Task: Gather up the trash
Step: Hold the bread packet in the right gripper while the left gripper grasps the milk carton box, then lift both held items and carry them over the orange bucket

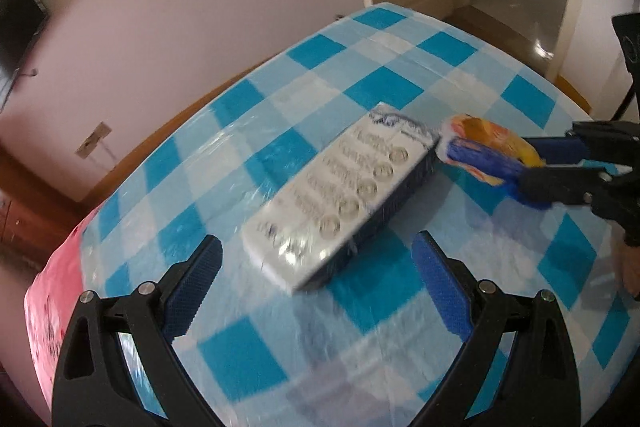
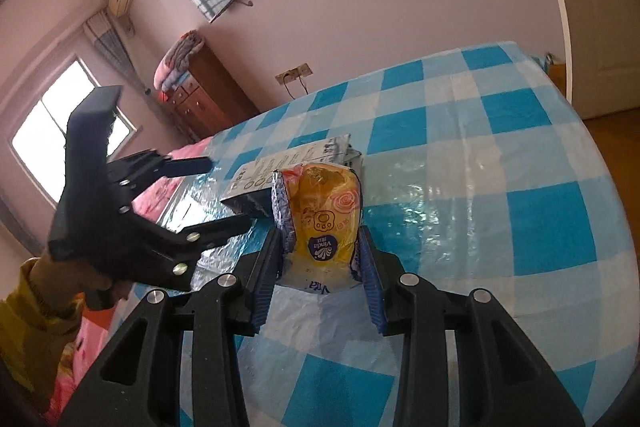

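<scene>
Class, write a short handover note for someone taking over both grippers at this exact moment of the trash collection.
Right gripper: shut on the yellow plastic Vinda tissue packet, held above the blue-and-white checked tablecloth.
Left gripper: open, empty, fingers either side of the near end of the flat white-and-navy carton lying on the cloth.
Done: packet picked up.
Left: grasp the carton, then bin both; no bin is in view.

yellow Vinda tissue pack (image 2: 324, 223), crumpled, pinched upright off the bench, long white-and-navy carton (image 1: 340, 203) lying flat on the checked cloth, one end just beside the pack
</scene>
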A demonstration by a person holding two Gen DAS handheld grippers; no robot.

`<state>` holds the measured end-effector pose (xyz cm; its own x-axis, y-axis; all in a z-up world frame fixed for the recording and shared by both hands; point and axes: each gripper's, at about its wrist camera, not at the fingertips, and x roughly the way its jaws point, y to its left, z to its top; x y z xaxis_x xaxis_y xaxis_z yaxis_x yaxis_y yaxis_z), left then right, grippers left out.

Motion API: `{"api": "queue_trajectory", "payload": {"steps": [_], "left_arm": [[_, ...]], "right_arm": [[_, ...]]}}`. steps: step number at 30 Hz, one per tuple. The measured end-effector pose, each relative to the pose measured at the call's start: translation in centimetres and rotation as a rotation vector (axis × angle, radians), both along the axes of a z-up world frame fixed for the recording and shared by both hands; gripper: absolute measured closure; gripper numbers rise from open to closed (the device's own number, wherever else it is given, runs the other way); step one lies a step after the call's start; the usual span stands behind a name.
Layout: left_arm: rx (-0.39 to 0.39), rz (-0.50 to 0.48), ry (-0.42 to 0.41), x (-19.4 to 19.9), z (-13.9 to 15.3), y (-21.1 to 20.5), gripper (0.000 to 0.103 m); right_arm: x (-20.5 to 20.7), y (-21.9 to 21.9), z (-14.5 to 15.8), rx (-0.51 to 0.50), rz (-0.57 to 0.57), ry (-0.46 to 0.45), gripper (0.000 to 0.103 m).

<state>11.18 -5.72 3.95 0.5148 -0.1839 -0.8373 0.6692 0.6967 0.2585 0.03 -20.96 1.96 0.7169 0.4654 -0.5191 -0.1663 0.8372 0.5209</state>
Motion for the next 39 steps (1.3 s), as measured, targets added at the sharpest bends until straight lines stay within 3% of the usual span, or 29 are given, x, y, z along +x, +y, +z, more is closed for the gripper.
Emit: {"api": "queue_trajectory", "payload": {"steps": [8, 21, 30, 39], "left_arm": [[0.026, -0.078, 0.09, 3.4, -1.6, -2.4, 0.007], [-0.016, -0.058, 0.153, 4.6, -3.1, -2.8, 0.008], [-0.127, 0.052, 0.185, 3.7, -2.6, -1.8, 0.038], [-0.172, 0.141, 0.152, 0.7, -2.5, -1.1, 0.039]], "right_arm": [[-0.3, -1.8, -0.3, 0.052, -0.041, 0.005, 0.063], [-0.2, -2.1, -0.6, 0.053, -0.057, 0.018, 0.063], [-0.1, -2.3, -0.7, 0.054, -0.064, 0.03, 0.063], [0.0, -2.3, -0.9, 0.047, -0.061, 0.029, 0.063]]}}
